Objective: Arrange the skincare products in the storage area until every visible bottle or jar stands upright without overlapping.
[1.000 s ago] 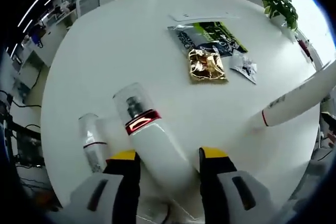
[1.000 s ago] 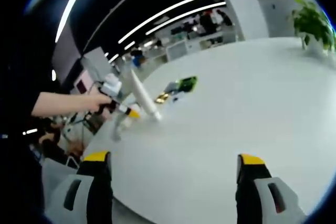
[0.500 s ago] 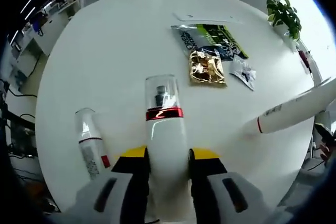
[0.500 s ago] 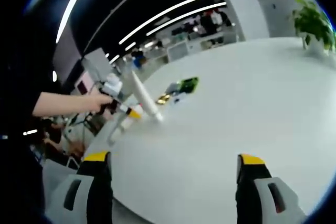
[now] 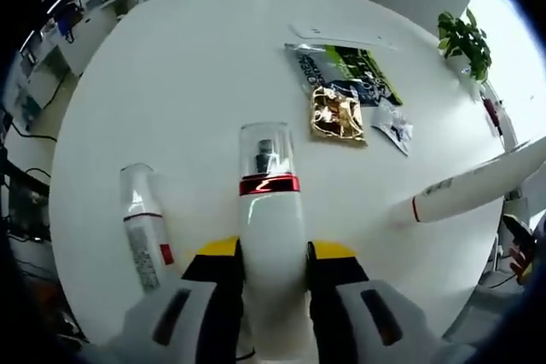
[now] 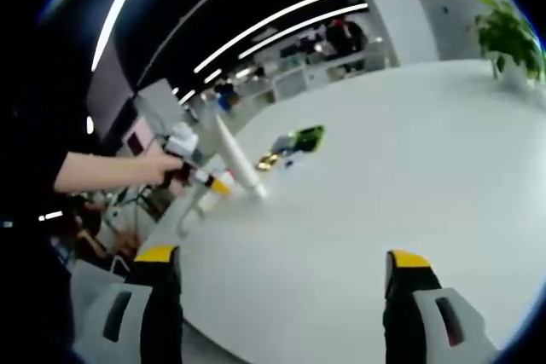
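Note:
My left gripper (image 5: 271,255) is shut on a white bottle (image 5: 271,219) with a red band and a clear cap, and the cap points away along the jaws over the round white table (image 5: 179,83). A smaller white bottle (image 5: 143,229) with a clear cap lies on its side just left of it. At the right a long white tube (image 5: 478,189) stands on its red-ringed end. In the right gripper view my right gripper (image 6: 281,274) is open above the near table edge, far from the left gripper (image 6: 183,159), the held bottle (image 6: 192,206) and the tube (image 6: 237,159).
Snack packets lie past the bottles: a green one (image 5: 345,66), a gold one (image 5: 337,112) and a small clear one (image 5: 394,125). A white paper strip (image 5: 341,36) lies beyond them. A potted plant (image 5: 465,36) stands at the far edge. A person's hand (image 6: 149,166) holds the left gripper.
The left gripper's jaws closed on the red-banded bottle, which swung from slanted to straight along them. Little has shifted in the last half second. The right gripper stayed open and still.

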`<state>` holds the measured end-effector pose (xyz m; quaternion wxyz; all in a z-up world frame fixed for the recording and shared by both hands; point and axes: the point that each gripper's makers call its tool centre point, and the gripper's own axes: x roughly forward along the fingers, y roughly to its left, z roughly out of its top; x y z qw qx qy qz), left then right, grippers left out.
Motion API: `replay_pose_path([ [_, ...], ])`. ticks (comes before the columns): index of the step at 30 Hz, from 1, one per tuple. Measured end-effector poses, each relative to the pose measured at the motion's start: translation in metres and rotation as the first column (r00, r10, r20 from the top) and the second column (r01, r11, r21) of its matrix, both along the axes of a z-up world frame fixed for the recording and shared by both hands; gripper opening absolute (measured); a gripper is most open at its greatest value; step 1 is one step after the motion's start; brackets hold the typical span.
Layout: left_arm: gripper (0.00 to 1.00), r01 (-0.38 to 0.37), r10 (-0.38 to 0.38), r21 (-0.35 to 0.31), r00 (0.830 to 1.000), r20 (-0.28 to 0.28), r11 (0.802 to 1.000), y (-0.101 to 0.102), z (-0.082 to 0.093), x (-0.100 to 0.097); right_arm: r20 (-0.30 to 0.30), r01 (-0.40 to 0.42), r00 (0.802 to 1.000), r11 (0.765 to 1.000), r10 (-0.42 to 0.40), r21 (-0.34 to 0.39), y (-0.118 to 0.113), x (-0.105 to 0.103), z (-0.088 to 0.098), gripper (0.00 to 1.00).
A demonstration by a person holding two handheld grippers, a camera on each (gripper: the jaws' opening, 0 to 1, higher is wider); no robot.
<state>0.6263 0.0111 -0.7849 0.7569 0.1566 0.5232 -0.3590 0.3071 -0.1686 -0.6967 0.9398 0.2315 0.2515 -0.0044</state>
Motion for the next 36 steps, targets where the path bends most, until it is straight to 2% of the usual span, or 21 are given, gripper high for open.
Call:
replay_pose_path([
  [3, 0.25, 0.008, -0.008, -0.017, 1.0, 0.007, 1.0, 0.0, 0.0, -0.006, 0.022, 0.006, 1.0, 1.0, -0.007, 0.028, 0.002, 0.002, 0.003, 0.98],
  [7, 0.25, -0.014, 0.014, -0.055, 1.0, -0.014, 0.998, 0.002, 0.001, -0.014, 0.006, -0.005, 1.0, 1.0, 0.005, 0.024, 0.005, 0.003, -0.002, 0.97],
  [11, 0.25, -0.011, 0.01, -0.069, 1.0, -0.011, 0.998, 0.002, 0.004, -0.018, 0.01, -0.015, 1.0, 0.999, 0.015, 0.035, 0.01, 0.006, -0.003, 0.97],
  [27, 0.25, 0.019, -0.013, -0.16, 0.999, 0.038, 0.987, -0.007, 0.033, -0.027, 0.031, -0.119, 0.993, 0.99, 0.117, 0.074, 0.042, 0.032, -0.003, 0.96],
  [36, 0.25, 0.035, -0.021, -0.202, 0.997, 0.071, 0.979, -0.008, 0.052, -0.032, 0.043, -0.132, 0.991, 0.989, 0.13, 0.066, 0.041, 0.037, 0.003, 0.95],
])
